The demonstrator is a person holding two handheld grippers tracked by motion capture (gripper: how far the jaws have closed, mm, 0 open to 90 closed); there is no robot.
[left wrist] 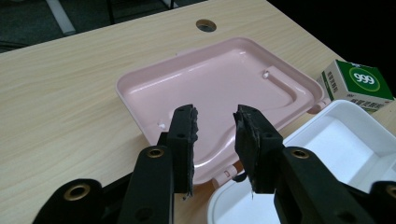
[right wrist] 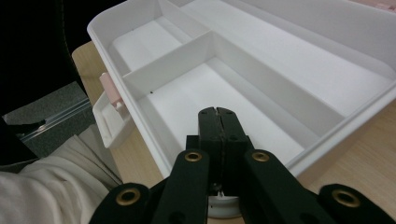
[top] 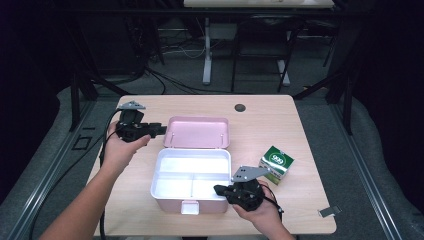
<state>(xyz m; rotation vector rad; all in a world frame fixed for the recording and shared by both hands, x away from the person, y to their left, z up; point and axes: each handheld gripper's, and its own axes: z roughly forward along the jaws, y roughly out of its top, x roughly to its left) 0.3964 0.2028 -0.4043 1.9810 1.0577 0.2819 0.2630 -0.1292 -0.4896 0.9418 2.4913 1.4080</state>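
An open lunch box lies in the middle of the table. Its pink lid point(top: 197, 132) is folded back flat and its white tray point(top: 192, 172) is split into three compartments. My left gripper point(top: 160, 130) hovers at the lid's left edge, and in the left gripper view it point(left wrist: 215, 122) stands open over the pink lid point(left wrist: 219, 79) with nothing between the jaws. My right gripper point(top: 219, 189) sits at the tray's front right corner. In the right gripper view it point(right wrist: 218, 112) is shut above a small compartment of the white tray point(right wrist: 243, 60), with no object visible between the jaws.
A green and white carton marked 999 point(top: 276, 162) stands to the right of the tray, also seen as the carton point(left wrist: 357, 84). A cable hole point(top: 240, 107) marks the table's far side. The box's pink latch point(right wrist: 109, 88) faces the front edge, near a white sleeve point(right wrist: 56, 186).
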